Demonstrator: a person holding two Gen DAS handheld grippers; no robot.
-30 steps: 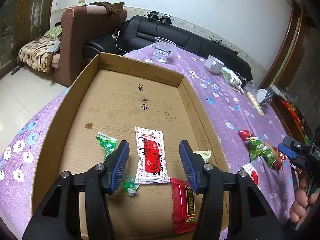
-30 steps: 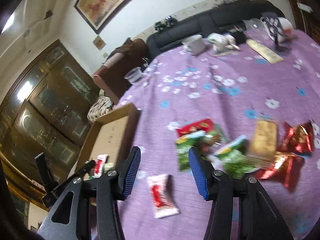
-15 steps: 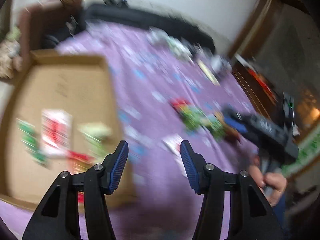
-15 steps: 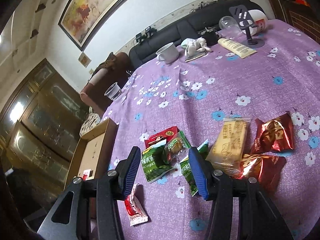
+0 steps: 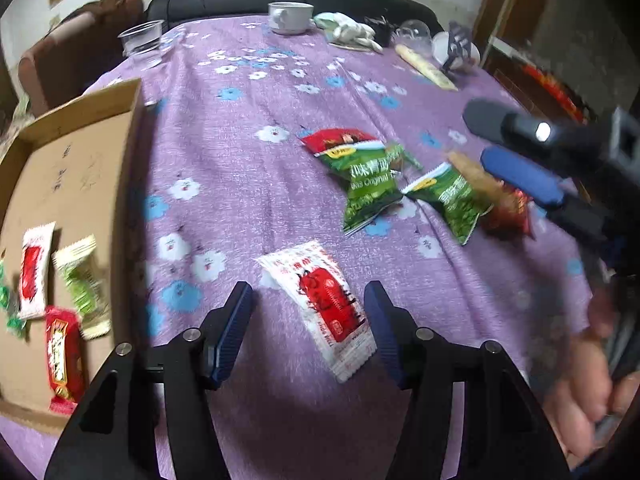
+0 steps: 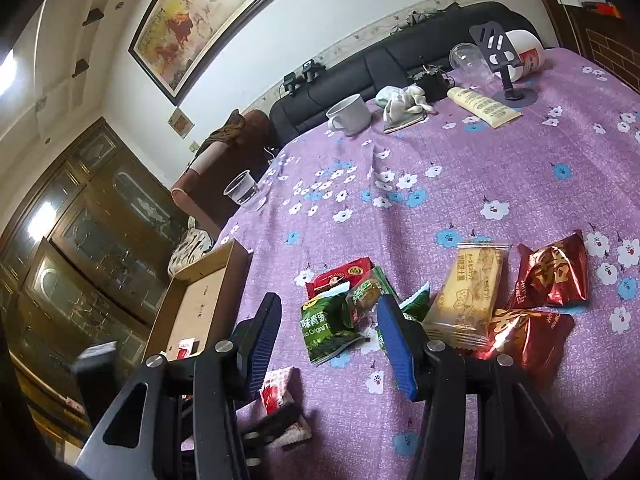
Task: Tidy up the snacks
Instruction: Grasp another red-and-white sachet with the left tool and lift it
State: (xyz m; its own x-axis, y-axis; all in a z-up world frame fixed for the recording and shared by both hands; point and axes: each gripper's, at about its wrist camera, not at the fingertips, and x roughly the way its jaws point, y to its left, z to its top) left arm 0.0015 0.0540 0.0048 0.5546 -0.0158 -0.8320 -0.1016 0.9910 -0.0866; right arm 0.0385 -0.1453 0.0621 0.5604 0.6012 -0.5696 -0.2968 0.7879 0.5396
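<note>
While the cardboard box (image 5: 76,128) sits at the table's left edge with four or so snack packets lying inside it, among them a white-and-red sachet (image 5: 34,270) and a red packet (image 5: 62,354), the left gripper (image 5: 308,326) hangs over the purple floral tablecloth (image 5: 248,168) just beside it. Its jaws have just been opening and stand spread, and another white-and-red sachet (image 5: 324,304) lies flat on the cloth between them, untouched by the pads. Further right the loose pile waits: a red packet (image 5: 336,138), two green packets (image 5: 370,184) overlapping it, a tan biscuit bar (image 6: 468,300) and two shiny dark-red bags (image 6: 556,276). Over that pile sits the right gripper (image 6: 328,344), spread as well and pinching nothing, a green packet showing between its blue fingers (image 6: 394,336). At the far edge stand a clear plastic cup (image 5: 142,42) and a white mug (image 5: 290,18).
</note>
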